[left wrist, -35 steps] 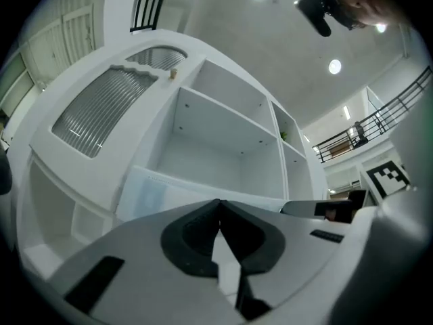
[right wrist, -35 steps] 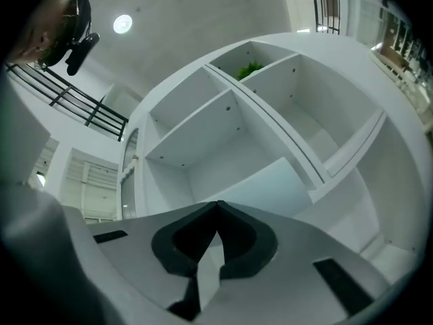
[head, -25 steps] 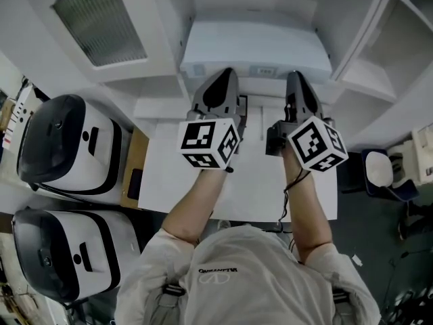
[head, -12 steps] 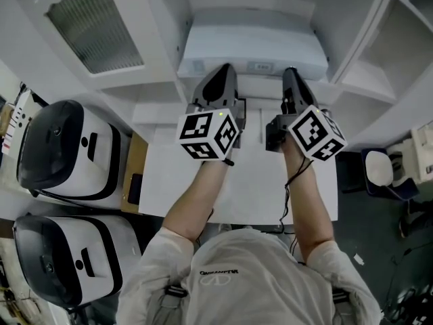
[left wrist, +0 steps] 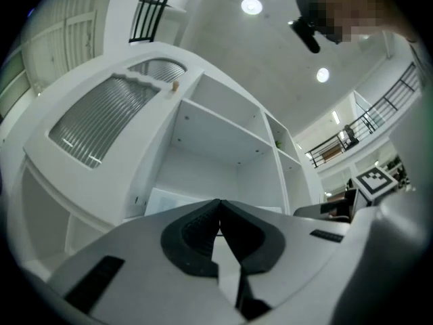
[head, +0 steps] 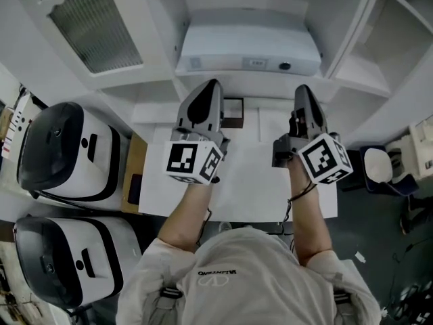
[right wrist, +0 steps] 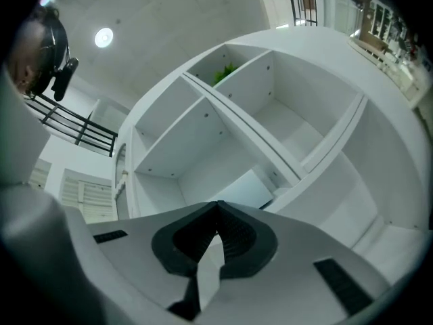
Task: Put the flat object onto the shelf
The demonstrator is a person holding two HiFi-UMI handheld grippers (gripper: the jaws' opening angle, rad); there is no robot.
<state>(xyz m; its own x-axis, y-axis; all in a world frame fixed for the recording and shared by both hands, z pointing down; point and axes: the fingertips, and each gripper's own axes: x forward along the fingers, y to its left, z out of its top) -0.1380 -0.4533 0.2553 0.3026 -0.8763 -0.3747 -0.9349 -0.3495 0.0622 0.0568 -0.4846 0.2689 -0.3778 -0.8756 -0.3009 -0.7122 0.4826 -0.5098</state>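
The flat object (head: 247,49) is a wide white box with a small label and a round spot on its front edge. It lies inside the low shelf compartment (head: 250,5), beyond the table. It shows as a pale panel past the jaws in the left gripper view (left wrist: 166,200) and the right gripper view (right wrist: 243,188). My left gripper (head: 208,87) and right gripper (head: 302,91) hover over the white table (head: 250,181), a short way in front of the box and apart from it. Both are shut with nothing between the pads (left wrist: 203,225) (right wrist: 230,232).
Two white-and-black domed appliances (head: 64,147) (head: 54,256) stand at the left. A small dark square thing (head: 233,110) lies on the table near the shelf. A cupboard door with ribbed glass (head: 95,22) is at the upper left, open white shelf compartments (head: 399,46) at the right.
Both grippers have drawn back from the box's front edge toward the person and moved a little apart. The box stays on the shelf.
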